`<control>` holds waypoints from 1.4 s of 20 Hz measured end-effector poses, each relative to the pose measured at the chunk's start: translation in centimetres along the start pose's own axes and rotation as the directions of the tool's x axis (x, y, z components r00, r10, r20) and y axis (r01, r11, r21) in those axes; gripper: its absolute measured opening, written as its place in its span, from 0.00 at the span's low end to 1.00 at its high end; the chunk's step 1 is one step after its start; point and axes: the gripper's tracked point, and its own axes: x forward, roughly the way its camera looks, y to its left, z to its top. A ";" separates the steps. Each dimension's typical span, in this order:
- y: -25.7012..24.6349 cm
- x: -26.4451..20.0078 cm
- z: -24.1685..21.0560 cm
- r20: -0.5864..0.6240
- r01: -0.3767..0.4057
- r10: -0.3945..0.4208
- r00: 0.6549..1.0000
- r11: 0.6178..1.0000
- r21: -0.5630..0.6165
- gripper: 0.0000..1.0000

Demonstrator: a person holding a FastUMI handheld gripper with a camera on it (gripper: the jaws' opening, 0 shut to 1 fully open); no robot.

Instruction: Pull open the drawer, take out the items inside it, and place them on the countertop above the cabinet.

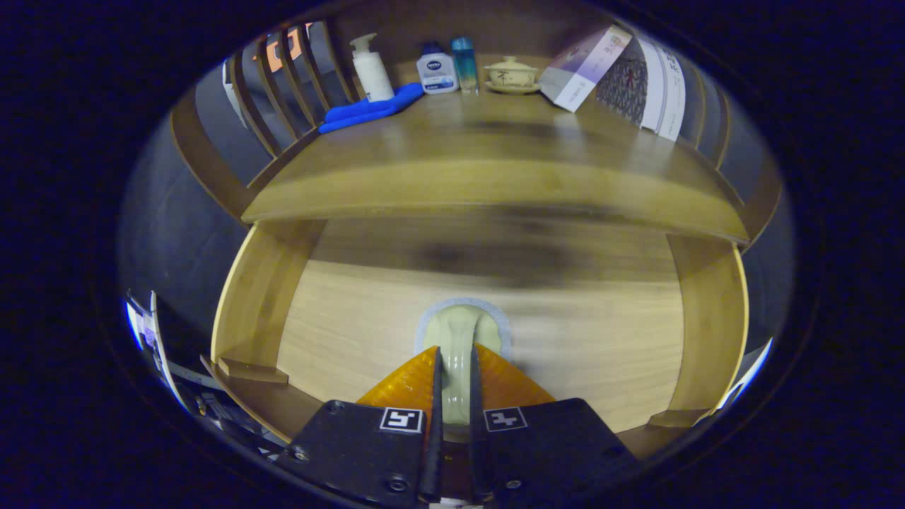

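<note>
So we've got the gripper (452, 367) clamped on the pale drawer handle (459, 332), both fingers pinching its loop dead ahead at 12 o'clock, with the drawer front (601, 332) flat across us under the countertop (495, 184), so the pull should run straight back toward 6.

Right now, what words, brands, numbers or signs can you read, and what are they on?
None read for sure.
Squat bottle: label too small.
Boxes: print blurred.
Cup: a dark mark, no letters.
Gripper, shut on the handle: two square code tags, no words.
</note>
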 end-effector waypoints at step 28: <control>-2.3 -9.1 18.8 0.270 0.098 -0.095 0.958 0.995 0.000 0.18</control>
